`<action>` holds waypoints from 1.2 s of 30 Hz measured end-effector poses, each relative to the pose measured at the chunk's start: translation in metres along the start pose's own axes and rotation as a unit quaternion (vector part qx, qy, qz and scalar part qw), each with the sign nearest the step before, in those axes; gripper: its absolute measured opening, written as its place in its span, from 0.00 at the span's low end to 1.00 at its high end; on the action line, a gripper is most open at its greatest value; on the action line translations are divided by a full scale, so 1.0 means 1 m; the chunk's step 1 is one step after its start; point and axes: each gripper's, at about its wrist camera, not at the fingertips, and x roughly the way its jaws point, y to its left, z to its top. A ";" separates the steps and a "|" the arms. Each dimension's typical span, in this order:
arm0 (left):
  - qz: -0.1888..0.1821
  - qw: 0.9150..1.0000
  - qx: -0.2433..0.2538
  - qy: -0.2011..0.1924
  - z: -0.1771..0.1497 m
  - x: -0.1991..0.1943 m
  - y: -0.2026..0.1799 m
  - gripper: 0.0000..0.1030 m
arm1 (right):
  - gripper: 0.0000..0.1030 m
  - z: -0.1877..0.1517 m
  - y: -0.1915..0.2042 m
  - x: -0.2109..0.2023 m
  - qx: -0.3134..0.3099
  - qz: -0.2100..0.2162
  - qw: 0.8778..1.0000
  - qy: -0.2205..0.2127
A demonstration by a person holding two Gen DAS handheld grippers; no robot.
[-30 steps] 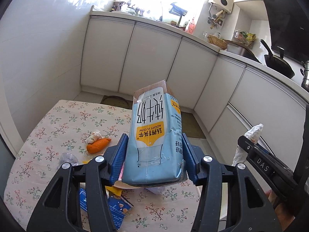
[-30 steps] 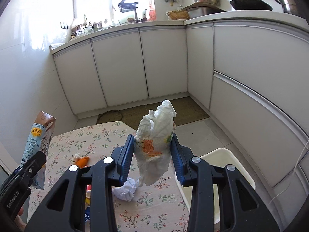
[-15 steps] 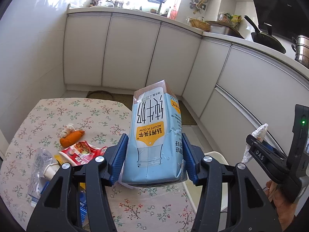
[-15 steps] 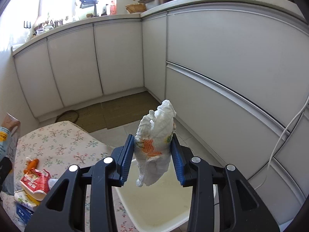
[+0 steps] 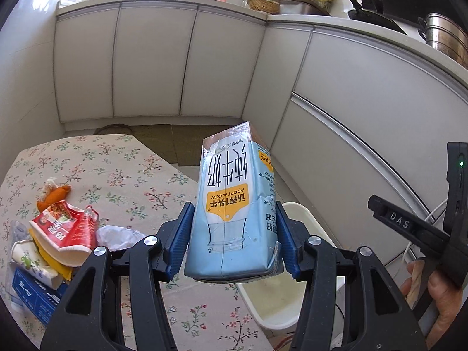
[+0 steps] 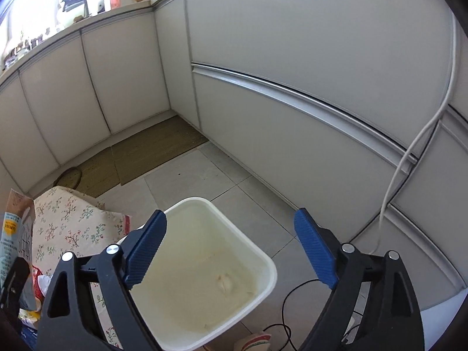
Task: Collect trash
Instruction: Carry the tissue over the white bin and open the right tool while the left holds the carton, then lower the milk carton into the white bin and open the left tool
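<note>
My left gripper is shut on a light blue milk carton, held upside down above the table's right edge. The white trash bin stands on the floor just beyond it. In the right wrist view my right gripper hangs over the bin; its jaws are opening and nothing is between them. A crumpled white wad lies at the bin's bottom. The carton shows at the left edge there. The right gripper shows at the right of the left wrist view.
On the floral tablecloth lie a red wrapper, an orange scrap, a blue box and crumpled white paper. White cabinets ring the tiled floor. A white cable hangs at right. A person's hand holds the right gripper.
Both grippers swung right, from over the table toward the bin. The right gripper's jaws spread and the crumpled white wrapper left them; a white wad now lies in the bin.
</note>
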 end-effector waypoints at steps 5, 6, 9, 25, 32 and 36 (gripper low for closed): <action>-0.041 0.998 0.010 0.047 -0.011 0.028 -0.020 0.50 | 0.85 0.003 -0.025 -0.005 0.016 -0.013 1.000 -0.011; -0.047 0.997 0.009 0.057 -0.014 0.033 -0.022 0.50 | 0.85 0.004 -0.029 -0.007 0.016 -0.017 1.000 -0.016; -0.060 0.995 0.012 0.078 -0.021 0.046 -0.030 0.50 | 0.85 0.007 -0.034 -0.009 0.016 -0.023 0.999 -0.027; -0.042 0.997 0.006 0.071 -0.015 0.038 -0.025 0.76 | 0.85 0.007 -0.025 -0.022 0.013 -0.015 0.999 -0.040; 0.002 0.999 -0.019 0.043 -0.003 0.011 0.009 0.85 | 0.89 0.000 0.009 -0.034 -0.010 0.012 0.999 -0.043; 0.032 0.999 -0.035 0.022 0.005 -0.006 0.032 0.88 | 0.90 -0.008 0.037 -0.046 -0.032 0.032 0.998 -0.050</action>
